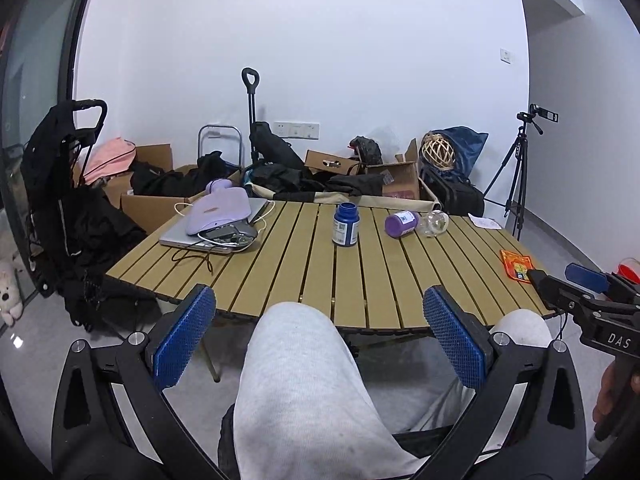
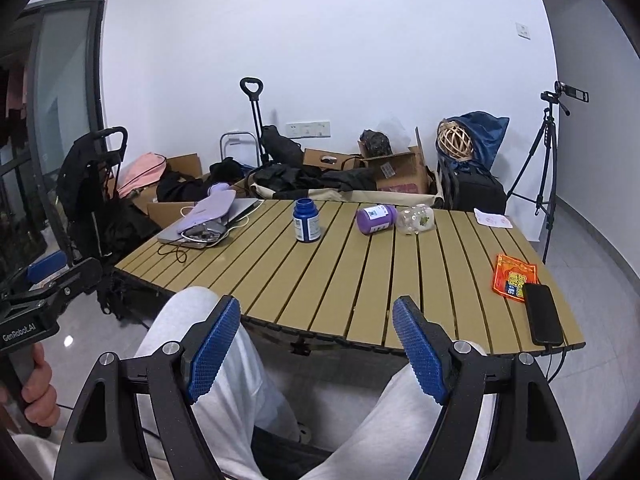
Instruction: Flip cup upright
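Note:
A clear cup (image 1: 433, 222) (image 2: 415, 219) lies on its side at the far right of the slatted wooden table (image 1: 304, 280) (image 2: 352, 280). A purple bottle (image 1: 401, 223) (image 2: 376, 219) lies on its side right beside it, to its left. A blue bottle (image 1: 345, 225) (image 2: 306, 221) stands upright near the far middle. My left gripper (image 1: 316, 344) is open and empty, held above my knees short of the table's near edge. My right gripper (image 2: 318, 350) is open and empty, also short of the near edge.
A laptop (image 1: 208, 236) (image 2: 200, 228) with a lilac pouch and cables lies at the table's far left. An orange packet (image 2: 513, 282) and a black phone (image 2: 542, 314) lie at the near right. A paper slip (image 2: 493, 219) lies far right. Boxes, bags and a tripod (image 2: 540, 176) stand behind.

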The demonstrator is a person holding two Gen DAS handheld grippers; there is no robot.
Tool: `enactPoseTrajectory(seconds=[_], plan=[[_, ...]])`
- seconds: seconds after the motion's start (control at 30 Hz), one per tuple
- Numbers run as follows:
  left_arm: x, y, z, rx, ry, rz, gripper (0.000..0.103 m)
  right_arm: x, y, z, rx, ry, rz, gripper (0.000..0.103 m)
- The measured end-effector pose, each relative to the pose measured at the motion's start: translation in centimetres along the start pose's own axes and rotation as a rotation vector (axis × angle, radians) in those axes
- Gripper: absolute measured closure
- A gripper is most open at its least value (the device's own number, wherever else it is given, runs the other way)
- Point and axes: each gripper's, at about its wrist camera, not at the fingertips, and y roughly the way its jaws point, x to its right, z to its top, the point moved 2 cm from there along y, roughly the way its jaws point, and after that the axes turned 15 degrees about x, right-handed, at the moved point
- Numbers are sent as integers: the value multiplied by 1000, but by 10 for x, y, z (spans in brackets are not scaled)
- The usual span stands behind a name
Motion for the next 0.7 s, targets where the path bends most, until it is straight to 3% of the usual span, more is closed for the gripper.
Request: enactPoseTrajectory(seconds=[0.7], plan=[[2, -3, 3, 10, 20, -4, 0, -4, -4, 4, 24, -4, 2, 20]])
